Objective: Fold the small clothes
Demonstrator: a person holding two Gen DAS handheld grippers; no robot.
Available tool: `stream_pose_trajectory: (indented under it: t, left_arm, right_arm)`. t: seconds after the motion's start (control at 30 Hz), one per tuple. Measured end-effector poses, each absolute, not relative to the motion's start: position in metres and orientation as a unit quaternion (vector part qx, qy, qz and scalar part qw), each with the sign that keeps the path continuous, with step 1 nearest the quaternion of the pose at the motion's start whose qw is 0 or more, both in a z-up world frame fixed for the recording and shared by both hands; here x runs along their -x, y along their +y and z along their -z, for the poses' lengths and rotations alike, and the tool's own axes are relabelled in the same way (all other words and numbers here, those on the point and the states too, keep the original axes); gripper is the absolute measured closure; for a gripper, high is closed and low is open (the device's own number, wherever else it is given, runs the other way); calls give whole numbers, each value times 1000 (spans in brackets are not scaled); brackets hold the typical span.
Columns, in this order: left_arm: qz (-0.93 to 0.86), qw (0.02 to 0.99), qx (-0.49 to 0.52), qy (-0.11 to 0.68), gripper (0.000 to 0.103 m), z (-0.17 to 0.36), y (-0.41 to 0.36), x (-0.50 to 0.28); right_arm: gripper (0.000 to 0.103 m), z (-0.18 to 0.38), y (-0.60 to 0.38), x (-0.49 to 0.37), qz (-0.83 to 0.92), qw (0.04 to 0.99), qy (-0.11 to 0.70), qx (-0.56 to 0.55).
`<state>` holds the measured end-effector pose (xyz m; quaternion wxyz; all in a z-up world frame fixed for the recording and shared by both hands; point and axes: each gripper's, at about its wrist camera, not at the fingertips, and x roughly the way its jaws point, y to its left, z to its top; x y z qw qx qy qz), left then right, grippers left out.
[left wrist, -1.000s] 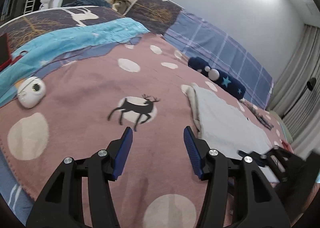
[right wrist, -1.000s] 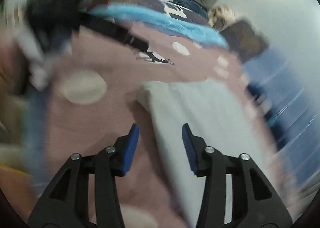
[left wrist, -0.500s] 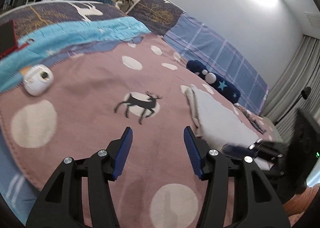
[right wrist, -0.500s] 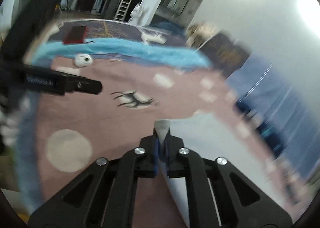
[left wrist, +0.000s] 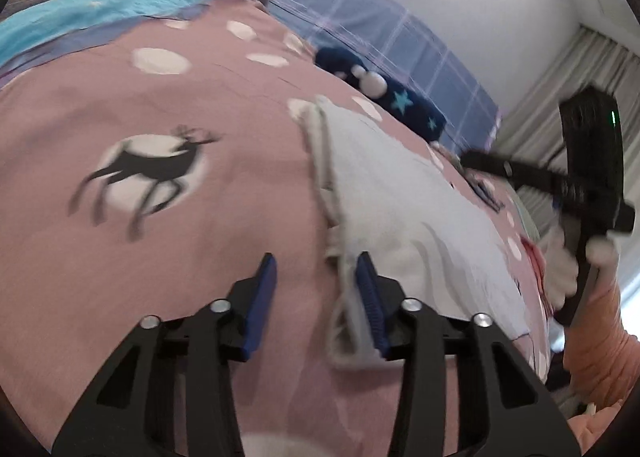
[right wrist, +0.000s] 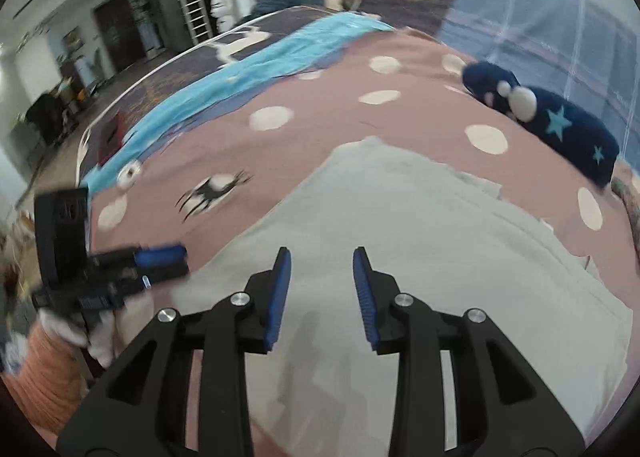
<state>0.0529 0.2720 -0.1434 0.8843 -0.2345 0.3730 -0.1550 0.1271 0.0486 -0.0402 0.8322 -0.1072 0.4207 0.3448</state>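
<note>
A pale grey-white garment (left wrist: 400, 197) lies spread on the pink blanket. My left gripper (left wrist: 316, 277) is low at its near left edge. Its jaws are closing, and the rumpled hem (left wrist: 344, 285) sits between them by the right pad, not pinched. My right gripper (right wrist: 322, 269) hovers over the garment (right wrist: 400, 225); its jaws are opening with nothing between them. The left wrist view shows the right gripper (left wrist: 476, 163) at the right, held by a gloved hand. The right wrist view shows the left gripper (right wrist: 176, 263) at the garment's left edge.
The pink blanket (left wrist: 152, 165) has white dots and a deer print. A dark blue star-patterned item (right wrist: 560, 125) lies beyond the garment. A small white round object (right wrist: 129, 173) sits far left. A blue plaid sheet (left wrist: 400, 37) and curtains lie behind.
My left gripper moved right to the garment's edge and narrowed its jaws. My right gripper, shut on a garment corner half a second ago, has let go and risen.
</note>
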Motion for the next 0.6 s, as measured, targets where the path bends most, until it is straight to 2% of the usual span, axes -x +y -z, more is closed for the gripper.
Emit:
stream_pose_trajectory:
  t: [0.27, 0.33, 0.47, 0.6]
  left_arm:
    - [214, 903, 163, 336, 61, 100, 218, -50]
    - [245, 890, 175, 342, 56, 104, 212, -55]
    - [233, 876, 184, 381, 56, 125, 208, -67]
    - [247, 868, 203, 379, 54, 129, 210, -64]
  right_arm:
    - [62, 41, 64, -159, -343, 831, 411, 149]
    - [62, 48, 72, -164, -346, 826, 415, 160]
    - [61, 56, 84, -172, -353, 819, 423, 160]
    - [61, 57, 100, -179, -365, 812, 424, 167]
